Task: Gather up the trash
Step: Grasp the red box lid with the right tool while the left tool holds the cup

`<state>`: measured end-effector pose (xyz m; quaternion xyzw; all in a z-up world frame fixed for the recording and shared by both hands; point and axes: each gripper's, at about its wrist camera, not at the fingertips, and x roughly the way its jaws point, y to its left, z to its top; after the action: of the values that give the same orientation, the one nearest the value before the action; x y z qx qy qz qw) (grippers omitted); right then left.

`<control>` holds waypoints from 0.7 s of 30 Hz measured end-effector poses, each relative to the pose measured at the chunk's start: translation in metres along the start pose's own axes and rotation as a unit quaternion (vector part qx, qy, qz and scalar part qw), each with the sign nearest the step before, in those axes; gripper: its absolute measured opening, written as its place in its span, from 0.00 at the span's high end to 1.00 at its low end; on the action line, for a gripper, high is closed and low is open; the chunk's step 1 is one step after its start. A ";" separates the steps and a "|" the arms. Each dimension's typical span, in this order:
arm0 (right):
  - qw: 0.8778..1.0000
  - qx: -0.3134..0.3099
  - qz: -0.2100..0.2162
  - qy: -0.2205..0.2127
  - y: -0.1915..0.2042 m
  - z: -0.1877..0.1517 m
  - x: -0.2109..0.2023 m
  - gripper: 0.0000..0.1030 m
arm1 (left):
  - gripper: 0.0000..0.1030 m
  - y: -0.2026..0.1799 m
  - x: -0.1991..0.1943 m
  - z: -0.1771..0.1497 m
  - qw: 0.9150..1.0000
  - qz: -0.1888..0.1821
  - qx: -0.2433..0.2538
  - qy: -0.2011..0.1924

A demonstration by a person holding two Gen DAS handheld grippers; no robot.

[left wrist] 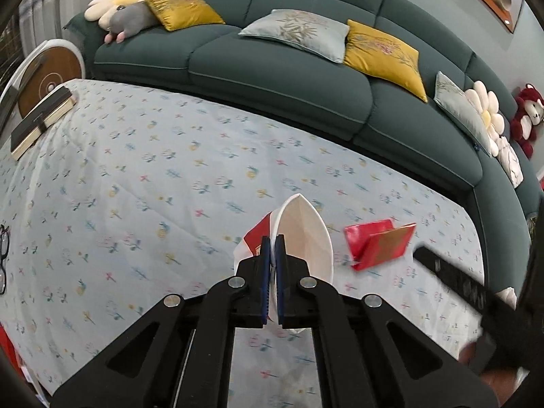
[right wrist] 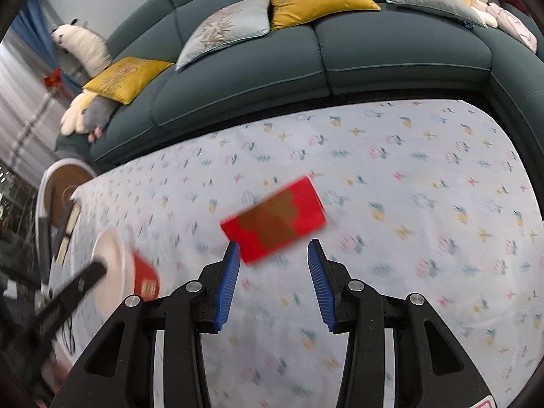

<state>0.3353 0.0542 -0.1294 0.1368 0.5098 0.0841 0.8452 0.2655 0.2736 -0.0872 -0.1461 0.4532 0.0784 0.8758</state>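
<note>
My left gripper [left wrist: 272, 238] is shut on the rim of a crushed red and white paper cup [left wrist: 302, 234], held just above the floral tablecloth [left wrist: 142, 183]. The cup also shows at the lower left of the right wrist view [right wrist: 115, 272]. A red and gold envelope [left wrist: 379, 243] lies folded open on the cloth to the right of the cup. In the right wrist view the envelope [right wrist: 275, 221] lies just ahead of my right gripper [right wrist: 273, 243], which is open and empty with the envelope's near edge between its fingertips.
A dark green sofa [left wrist: 272, 68] with yellow and grey cushions curves behind the table. A stack of books [left wrist: 40, 119] lies at the far left of the cloth, with glasses [left wrist: 3, 258] at the left edge. A round fan [left wrist: 51, 71] stands beyond the books.
</note>
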 end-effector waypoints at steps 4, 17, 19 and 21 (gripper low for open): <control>0.999 0.031 -0.033 -0.001 0.015 0.019 0.029 0.60 | 0.98 0.013 0.003 -0.001 1.000 0.003 -0.003 0.004; 0.995 0.052 -0.078 0.046 -0.008 -0.021 0.053 0.63 | 0.97 0.005 0.009 -0.016 1.000 -0.009 0.016 0.018; 0.994 0.052 -0.081 0.050 -0.019 -0.027 0.049 0.66 | 0.97 -0.006 0.009 -0.021 0.999 -0.013 0.025 0.018; 0.994 0.052 -0.076 0.059 -0.030 -0.034 0.045 0.89 | 0.97 -0.014 0.008 -0.026 0.999 -0.018 0.029 0.021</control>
<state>0.3260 0.0430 -0.1921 0.1360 0.5715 0.0012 0.8093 0.2539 0.2523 -0.1051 -0.1302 0.4706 0.0460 0.8715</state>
